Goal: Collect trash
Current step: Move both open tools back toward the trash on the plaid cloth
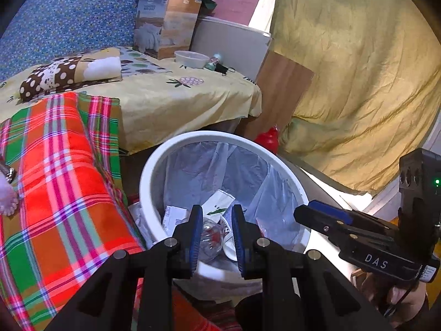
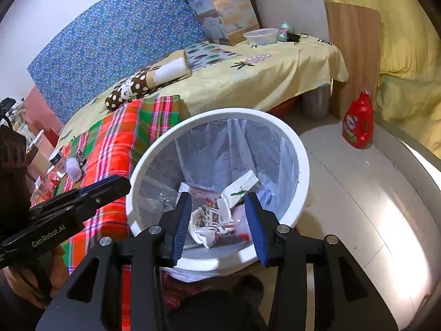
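Both grippers hover over the near rim of the white bin (image 2: 301,165), which stands beside the bed's edge. The left gripper (image 1: 214,234) is narrow and empty; the right gripper (image 2: 217,220) is wider, also empty. Crumpled wrappers (image 2: 212,218) lie at the bin's bottom.

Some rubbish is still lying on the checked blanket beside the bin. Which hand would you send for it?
Probably the left gripper: the checked blanket lies on its side. The right gripper hangs open over the bin, seemingly empty, farther off.

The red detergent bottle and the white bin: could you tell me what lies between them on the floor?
Nothing: in the right wrist view, only bare pale floor tile separates the red detergent bottle from the white bin.
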Demonstrator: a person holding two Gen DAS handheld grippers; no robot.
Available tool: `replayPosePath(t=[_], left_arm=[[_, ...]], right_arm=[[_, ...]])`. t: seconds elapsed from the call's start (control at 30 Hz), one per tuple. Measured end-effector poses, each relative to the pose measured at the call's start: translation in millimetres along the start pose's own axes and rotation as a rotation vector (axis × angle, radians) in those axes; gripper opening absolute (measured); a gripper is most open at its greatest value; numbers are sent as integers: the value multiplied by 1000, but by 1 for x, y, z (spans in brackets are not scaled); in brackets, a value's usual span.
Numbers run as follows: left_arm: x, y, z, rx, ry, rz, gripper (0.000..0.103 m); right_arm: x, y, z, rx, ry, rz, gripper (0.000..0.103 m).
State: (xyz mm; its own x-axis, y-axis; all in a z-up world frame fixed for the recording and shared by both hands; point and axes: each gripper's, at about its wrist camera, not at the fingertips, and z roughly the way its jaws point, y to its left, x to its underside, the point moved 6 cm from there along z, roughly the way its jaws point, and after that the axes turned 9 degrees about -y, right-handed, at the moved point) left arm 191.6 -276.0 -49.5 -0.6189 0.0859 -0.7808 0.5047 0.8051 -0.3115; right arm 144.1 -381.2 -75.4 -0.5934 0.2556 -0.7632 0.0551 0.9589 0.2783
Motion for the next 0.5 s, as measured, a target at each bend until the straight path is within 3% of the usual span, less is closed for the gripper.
replayPosePath(t=[0.5], left_arm=[[8,27,-60,-72,-54,-34,21]], right_arm=[[-2,45,-17,-92,-50,-70,43]])
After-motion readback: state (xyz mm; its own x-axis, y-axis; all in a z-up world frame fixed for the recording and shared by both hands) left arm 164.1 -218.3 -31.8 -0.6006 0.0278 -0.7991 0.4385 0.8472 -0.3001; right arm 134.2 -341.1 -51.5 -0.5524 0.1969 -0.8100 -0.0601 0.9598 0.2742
